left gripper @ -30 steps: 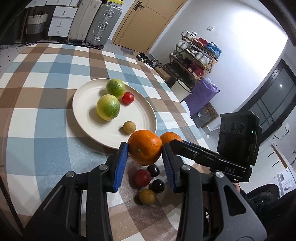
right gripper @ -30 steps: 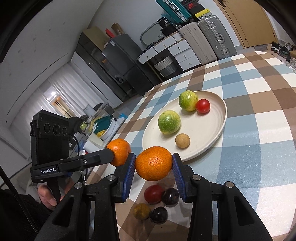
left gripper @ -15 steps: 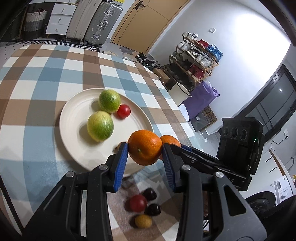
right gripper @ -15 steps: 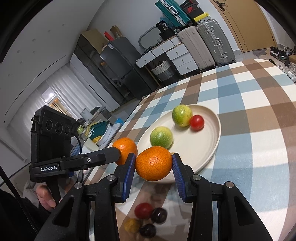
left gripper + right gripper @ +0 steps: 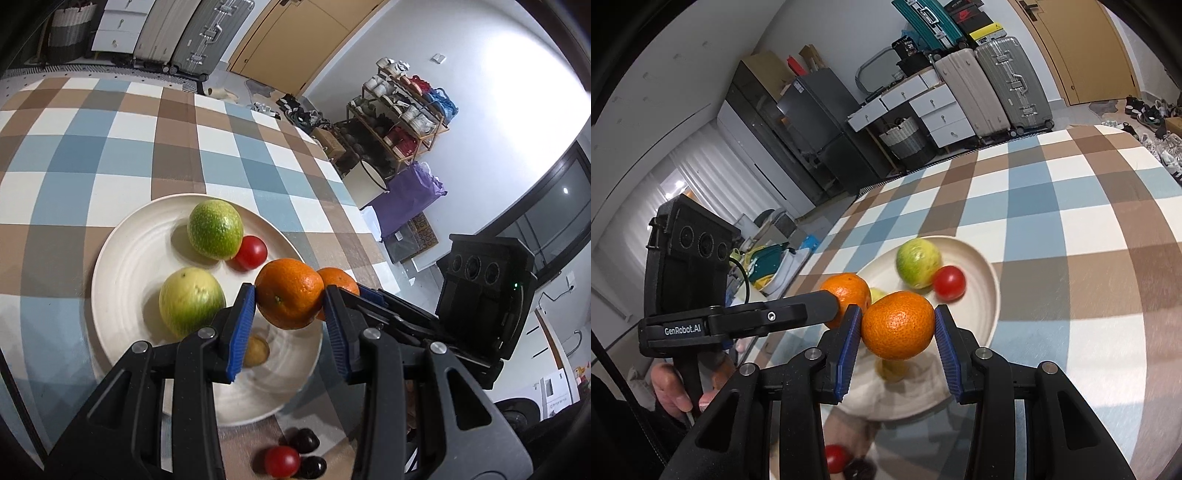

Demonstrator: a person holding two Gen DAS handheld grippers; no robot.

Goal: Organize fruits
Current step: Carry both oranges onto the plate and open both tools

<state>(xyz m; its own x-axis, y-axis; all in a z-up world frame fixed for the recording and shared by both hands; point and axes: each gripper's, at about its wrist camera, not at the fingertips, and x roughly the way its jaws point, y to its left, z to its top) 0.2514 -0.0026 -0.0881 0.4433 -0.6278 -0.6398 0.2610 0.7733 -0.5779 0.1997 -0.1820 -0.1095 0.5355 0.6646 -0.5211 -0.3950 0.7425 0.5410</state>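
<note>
Bright indoor light, fisheye-warped edges (right view motion-blurred).

The oranges point(image 5: 289, 298) point(image 5: 898, 325) have dimpled, slightly shiny peel, and the tomato point(image 5: 251, 252) is smooth and glossy beside a dull, finely pitted green fruit point(image 5: 215, 229). The plate point(image 5: 122, 258) looks like glazed cream ceramic with faint ridges, lying on a matt checked cloth point(image 5: 110, 147). Both grippers point(image 5: 290, 317) point(image 5: 897, 341) are matt black plastic with ribbed blue pads point(image 5: 242, 328) and bright metal screws point(image 5: 140, 347); the suitcases point(image 5: 1012, 85) look like ribbed metal.
</note>
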